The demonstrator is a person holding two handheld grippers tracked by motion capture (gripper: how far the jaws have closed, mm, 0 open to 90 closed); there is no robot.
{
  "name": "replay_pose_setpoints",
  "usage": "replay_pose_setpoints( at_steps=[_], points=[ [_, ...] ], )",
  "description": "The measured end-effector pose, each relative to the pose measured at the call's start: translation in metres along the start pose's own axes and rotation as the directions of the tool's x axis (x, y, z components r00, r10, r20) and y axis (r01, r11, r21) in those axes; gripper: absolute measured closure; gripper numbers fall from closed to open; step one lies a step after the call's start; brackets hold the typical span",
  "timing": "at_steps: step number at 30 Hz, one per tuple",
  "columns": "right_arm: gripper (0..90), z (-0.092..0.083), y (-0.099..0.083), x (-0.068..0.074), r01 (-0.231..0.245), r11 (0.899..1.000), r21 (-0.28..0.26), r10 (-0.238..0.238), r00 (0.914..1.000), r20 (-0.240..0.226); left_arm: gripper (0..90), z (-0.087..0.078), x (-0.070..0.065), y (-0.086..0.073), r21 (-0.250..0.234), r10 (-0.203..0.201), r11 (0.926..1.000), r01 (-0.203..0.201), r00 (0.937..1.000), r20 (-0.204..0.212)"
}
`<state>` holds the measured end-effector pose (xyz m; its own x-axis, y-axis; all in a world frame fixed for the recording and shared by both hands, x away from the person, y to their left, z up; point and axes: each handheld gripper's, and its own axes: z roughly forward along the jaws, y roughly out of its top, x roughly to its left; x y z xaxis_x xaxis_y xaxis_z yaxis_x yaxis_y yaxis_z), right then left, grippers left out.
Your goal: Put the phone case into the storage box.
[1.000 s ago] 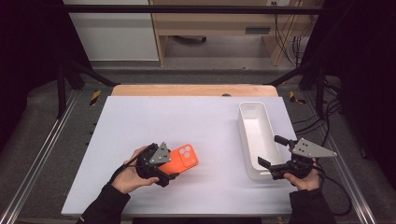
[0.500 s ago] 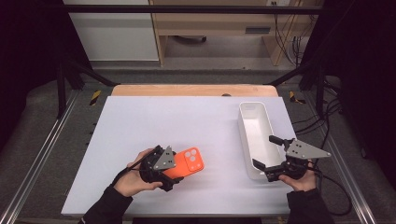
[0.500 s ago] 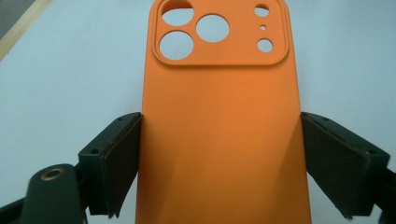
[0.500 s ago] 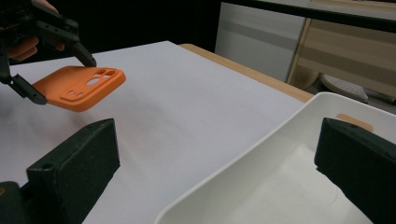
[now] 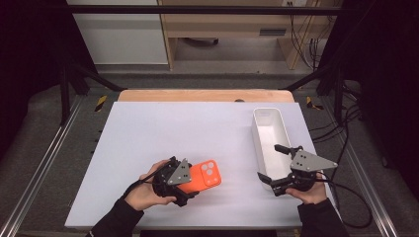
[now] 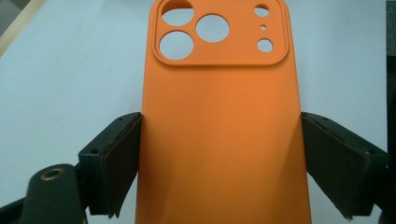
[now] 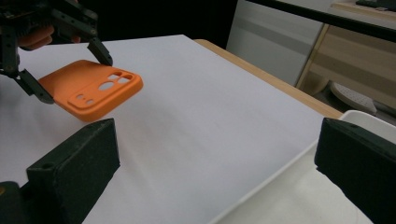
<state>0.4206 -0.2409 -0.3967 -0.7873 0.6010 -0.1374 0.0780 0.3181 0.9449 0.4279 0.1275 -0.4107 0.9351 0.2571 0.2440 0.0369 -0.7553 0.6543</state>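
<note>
My left gripper (image 5: 185, 185) grips the orange phone case (image 6: 219, 130) by its two long sides, raised off the white table (image 5: 173, 128) at the near left. My right gripper (image 5: 277, 165) is spread wide — empty — at the white bin (image 5: 269, 131). I read no writing anywhere.

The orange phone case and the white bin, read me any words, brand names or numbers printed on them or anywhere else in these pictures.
None can be read. The orange phone case shows a plain back with lens cutouts and no logo. The white bin is unmarked. The left gripper and right gripper show no legible labels.
</note>
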Motion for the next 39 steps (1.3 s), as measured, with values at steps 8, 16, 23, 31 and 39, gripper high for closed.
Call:
replay_pose_setpoints(
  at_steps=[8, 16, 23, 31, 39],
  points=[
    [0.4, 0.013, 0.004, 0.011, 0.047, 0.998, 0.034, -0.046, 0.9983, -0.036, 15.4, 0.006, -0.004, 0.012, 0.006, 0.041, 0.9991, -0.041, 0.999, 0.02],
    [0.4, 0.021, 0.012, 0.022, 0.094, 0.995, 0.044, -0.091, 0.9935, -0.068, 15.4, 0.002, -0.002, 0.02, 0.0, 0.085, 0.9964, -0.085, 0.9963, 0.01],
    [0.6, 0.029, 0.014, 0.031, 0.144, 0.987, 0.066, -0.138, 0.9867, -0.086, 15.5, 0.003, 0.0, 0.019, -0.008, 0.105, 0.9945, -0.105, 0.9945, 0.009],
    [1.5, 0.037, 0.015, 0.041, 0.227, 0.97, 0.083, -0.218, 0.9703, -0.105, 15.4, 0.006, 0.001, 0.019, -0.031, 0.124, 0.9918, -0.124, 0.9923, 0.0],
    [1.6, 0.042, 0.016, 0.046, 0.268, 0.957, 0.108, -0.253, 0.9581, -0.134, 15.4, 0.007, 0.003, 0.017, -0.038, 0.139, 0.9895, -0.139, 0.9902, 0.001]
  ],
)
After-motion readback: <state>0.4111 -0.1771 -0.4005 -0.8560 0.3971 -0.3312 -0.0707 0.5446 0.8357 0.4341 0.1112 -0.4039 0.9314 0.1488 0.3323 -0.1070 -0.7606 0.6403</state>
